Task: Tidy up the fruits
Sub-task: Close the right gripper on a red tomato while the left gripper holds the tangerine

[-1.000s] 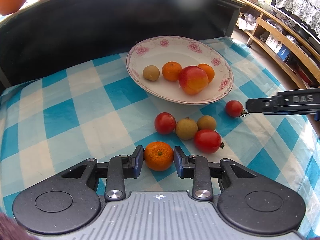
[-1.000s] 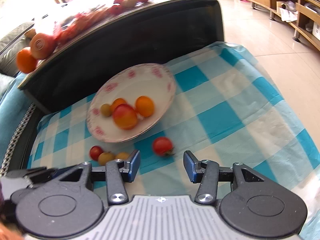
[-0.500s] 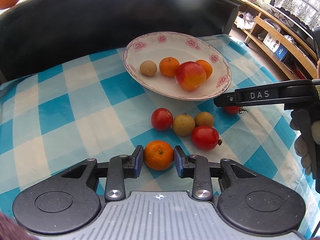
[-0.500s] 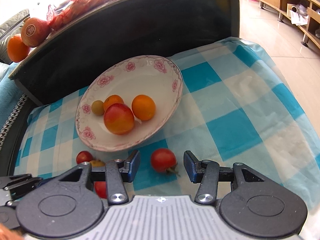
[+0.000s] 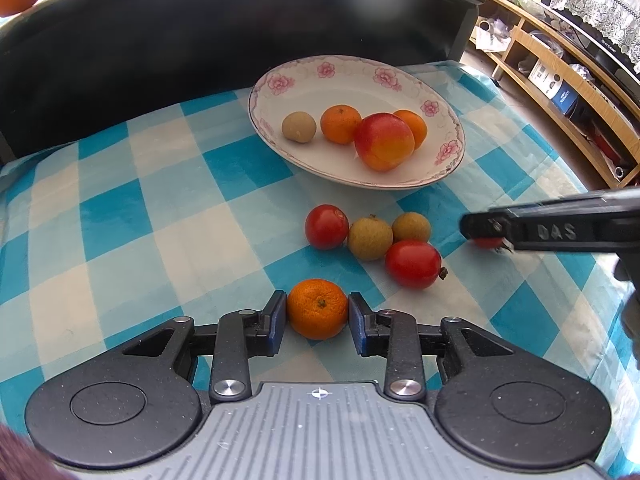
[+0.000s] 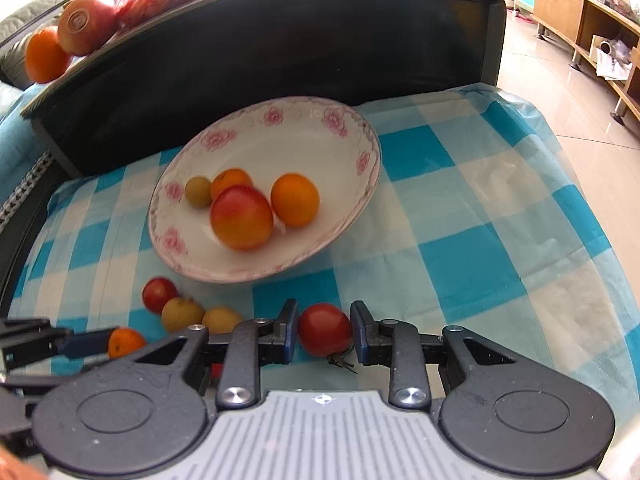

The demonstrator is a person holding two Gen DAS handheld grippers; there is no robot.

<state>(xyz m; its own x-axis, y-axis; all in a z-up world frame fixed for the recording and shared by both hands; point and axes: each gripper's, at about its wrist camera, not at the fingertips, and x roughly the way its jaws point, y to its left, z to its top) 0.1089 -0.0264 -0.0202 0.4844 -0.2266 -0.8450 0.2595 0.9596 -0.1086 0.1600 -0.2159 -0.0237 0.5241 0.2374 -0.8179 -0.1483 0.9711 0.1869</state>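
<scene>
Right gripper (image 6: pixel 324 330) angled steeply down at the checked cloth (image 6: pixel 460 216), jaws just closed onto a red tomato (image 6: pixel 325 329) (stem trailing beneath it), pads touching both sides. Left gripper (image 5: pixel 317 309) pitched down likewise, clamped on a small mandarin (image 5: pixel 317 309) resting on the cloth. Just beyond, loose on the cloth: two tomatoes (image 5: pixel 327 227) and two longans (image 5: pixel 370 238) bunched together, then the flowered plate (image 5: pixel 276 84) with four fruits.

Open checked cloth (image 6: pixel 480 208) right of the plate (image 6: pixel 362 184). Left of it, bare cloth (image 5: pixel 132 200). Between, a tight fruit cluster (image 5: pixel 370 238). Behind, a dark wall (image 5: pixel 200 36).
</scene>
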